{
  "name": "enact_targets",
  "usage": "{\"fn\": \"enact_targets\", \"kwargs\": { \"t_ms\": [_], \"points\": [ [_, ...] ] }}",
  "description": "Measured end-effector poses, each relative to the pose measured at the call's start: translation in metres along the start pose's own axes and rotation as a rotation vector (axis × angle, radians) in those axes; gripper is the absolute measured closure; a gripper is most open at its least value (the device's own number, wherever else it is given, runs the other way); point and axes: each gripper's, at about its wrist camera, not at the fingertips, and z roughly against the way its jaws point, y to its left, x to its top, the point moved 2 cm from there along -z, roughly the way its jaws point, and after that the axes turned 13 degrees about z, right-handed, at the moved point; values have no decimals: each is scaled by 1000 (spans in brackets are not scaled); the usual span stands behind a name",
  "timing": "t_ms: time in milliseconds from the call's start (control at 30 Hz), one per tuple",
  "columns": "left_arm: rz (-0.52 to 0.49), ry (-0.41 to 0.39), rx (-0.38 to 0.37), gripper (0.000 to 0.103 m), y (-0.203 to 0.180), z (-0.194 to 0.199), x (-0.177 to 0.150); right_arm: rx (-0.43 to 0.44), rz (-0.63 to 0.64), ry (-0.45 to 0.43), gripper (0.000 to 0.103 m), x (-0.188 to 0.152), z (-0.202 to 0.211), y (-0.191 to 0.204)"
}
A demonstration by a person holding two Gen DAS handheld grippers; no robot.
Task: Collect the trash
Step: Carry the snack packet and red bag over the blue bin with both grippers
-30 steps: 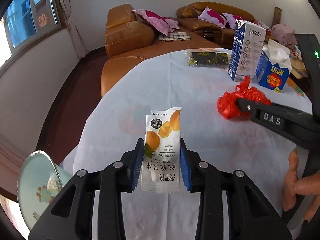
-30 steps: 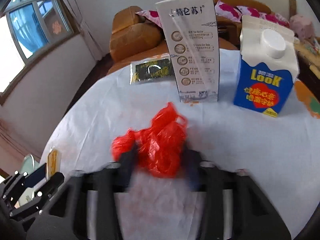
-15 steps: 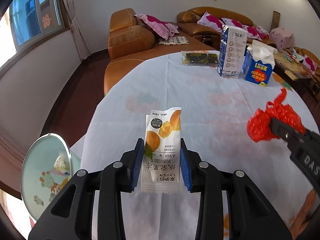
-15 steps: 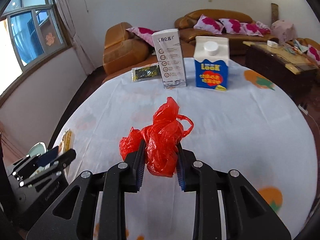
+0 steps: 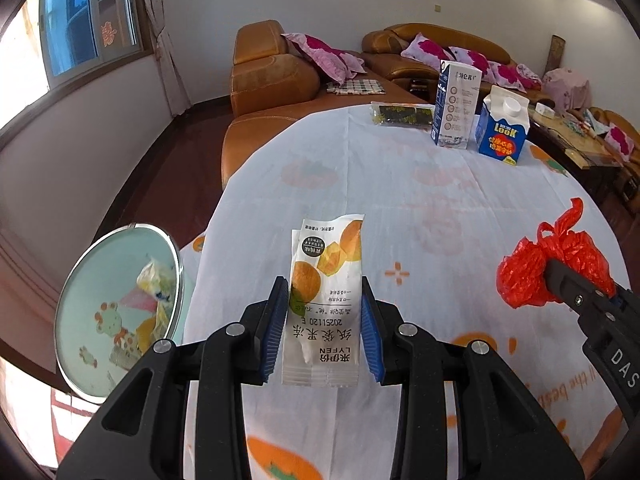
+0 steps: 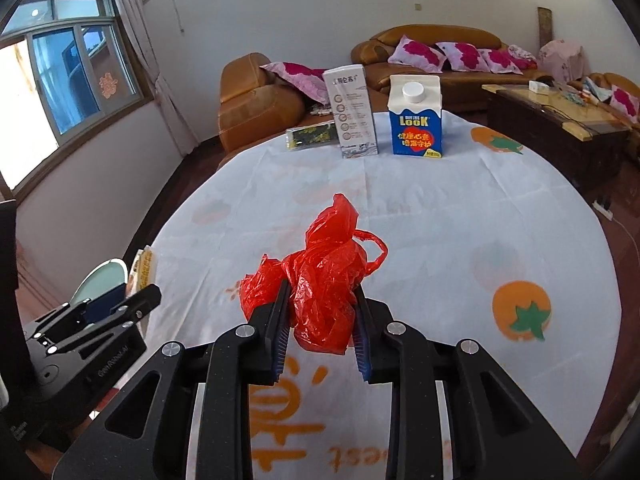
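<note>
My left gripper (image 5: 325, 304) is shut on a white snack wrapper (image 5: 326, 296) printed with orange fruit and holds it above the near left part of the table. My right gripper (image 6: 320, 304) is shut on a crumpled red plastic bag (image 6: 324, 276), which also shows at the right of the left wrist view (image 5: 554, 272). A pale green trash bin (image 5: 120, 312) with several wrappers inside stands below the table's left edge, left of the left gripper. The left gripper shows in the right wrist view (image 6: 136, 292) beside the bin (image 6: 102, 280).
A round table with a white fruit-print cloth (image 6: 460, 216) carries a tall white milk carton (image 6: 354, 110), a blue LOOK carton (image 6: 416, 120) and a dark green packet (image 6: 310, 136) at its far side. Orange sofas (image 5: 272, 72) stand behind. A dark coffee table (image 6: 560, 128) is at the right.
Both grippers have pulled back toward the near edge of the table with their loads. The trash bin has come further into the left wrist view.
</note>
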Motion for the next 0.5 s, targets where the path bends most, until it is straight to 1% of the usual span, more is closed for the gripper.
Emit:
{"fn": "enact_targets", "kwargs": {
  "t_ms": [200, 500],
  "points": [
    [35, -2, 2, 68, 18, 12, -11, -12, 11, -23, 75, -7, 13, 13],
    [78, -6, 9, 68, 47, 26, -22, 20, 43, -35, 75, -12, 27, 39]
  ]
}}
